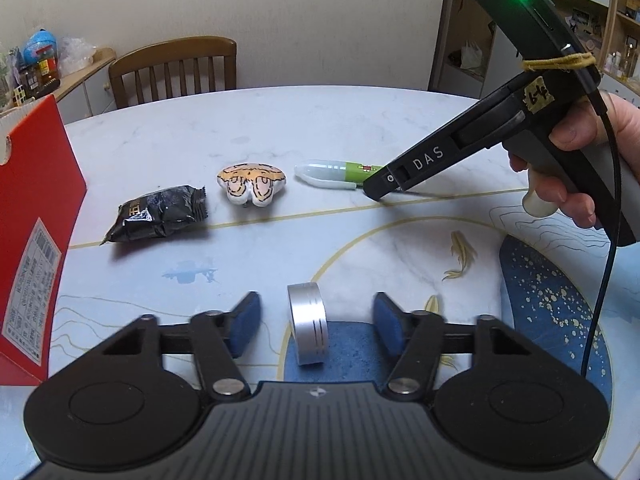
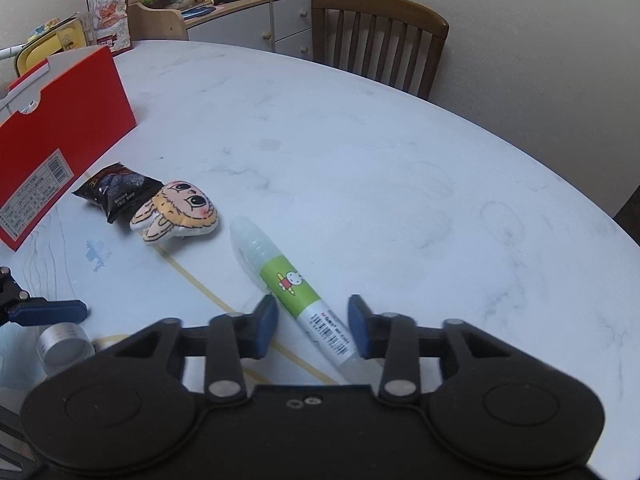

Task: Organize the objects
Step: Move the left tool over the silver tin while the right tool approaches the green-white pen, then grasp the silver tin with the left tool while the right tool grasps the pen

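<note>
A silver metal ring point(image 1: 309, 329) stands on edge on the table between the open blue pads of my left gripper point(image 1: 316, 326), touching neither; it also shows in the right wrist view point(image 2: 62, 344). My right gripper point(image 2: 313, 328) is open around the lower end of a green-labelled glue pen point(image 2: 288, 286), which lies flat; the pads stand apart from it. The pen also shows in the left wrist view point(image 1: 334, 172). A black snack packet point(image 1: 160, 213) and a cartoon plush head point(image 1: 252, 184) lie side by side further back.
A red cardboard box point(image 1: 36, 216) stands at the table's left. A wooden chair point(image 1: 176, 70) sits behind the round marble table point(image 1: 320, 128). A sideboard with jars point(image 2: 256, 4) and shelves point(image 1: 616, 40) line the walls.
</note>
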Tool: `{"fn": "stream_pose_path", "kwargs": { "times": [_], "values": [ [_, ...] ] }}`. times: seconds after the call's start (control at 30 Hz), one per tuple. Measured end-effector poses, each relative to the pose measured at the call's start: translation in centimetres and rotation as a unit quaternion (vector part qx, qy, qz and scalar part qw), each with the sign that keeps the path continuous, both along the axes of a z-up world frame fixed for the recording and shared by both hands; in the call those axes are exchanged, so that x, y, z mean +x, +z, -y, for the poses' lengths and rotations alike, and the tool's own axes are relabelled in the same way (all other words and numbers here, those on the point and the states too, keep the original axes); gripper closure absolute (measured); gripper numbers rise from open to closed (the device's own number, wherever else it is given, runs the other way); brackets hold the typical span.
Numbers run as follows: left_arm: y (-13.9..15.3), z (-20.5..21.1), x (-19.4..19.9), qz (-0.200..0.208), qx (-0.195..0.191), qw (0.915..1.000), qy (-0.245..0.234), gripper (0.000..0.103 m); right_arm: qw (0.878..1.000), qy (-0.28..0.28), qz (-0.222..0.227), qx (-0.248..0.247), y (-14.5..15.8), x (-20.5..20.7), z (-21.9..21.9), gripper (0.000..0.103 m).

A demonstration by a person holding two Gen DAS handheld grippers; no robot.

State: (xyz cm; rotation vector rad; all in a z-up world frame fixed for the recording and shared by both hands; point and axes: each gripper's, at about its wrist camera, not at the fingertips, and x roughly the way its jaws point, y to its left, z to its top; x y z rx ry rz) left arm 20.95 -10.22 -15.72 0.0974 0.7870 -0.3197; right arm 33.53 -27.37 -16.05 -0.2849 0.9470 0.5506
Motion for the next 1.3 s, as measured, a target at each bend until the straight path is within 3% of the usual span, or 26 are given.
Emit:
{"fn": "stream_pose_path", "kwargs": {
  "times": [0.13,0.27,0.33,0.53,0.9,1.3],
  "values": [
    [0.2,-0.2,0.1,-0.002,0.006,0.9999,0.01,0.065,1.0,-0.01,0.001,-0.007,0.2,-0.5,-0.5,0.086],
    [0.3,-0.7,0.3,-0.009,0.003,0.9999,0.014,0.072,0.999,-0.032,-0.002,-0.006,0.3,-1.4,-0.5,0.086],
    [0.4,-0.9,0.3,-0.012,0.0,0.9998,0.015,0.081,0.999,-0.042,-0.004,-0.004,0.3,-2.1,-0.5,0.087],
    [0.5,-1.6,0.2,-0.015,0.004,0.9996,0.025,0.09,0.997,-0.074,-0.024,0.017,0.8,-5.1,-0.2,0.087],
    [1.6,-3.3,-1.3,-0.022,-0.019,0.9994,0.017,0.09,0.989,-0.124,-0.046,0.063,2.6,-11.4,-0.5,0.087],
    [5.7,-7.0,-3.6,-0.018,-0.044,0.9988,0.012,0.09,0.987,-0.136,-0.036,0.081,7.1,-16.3,-3.8,0.087]
  ]
}}
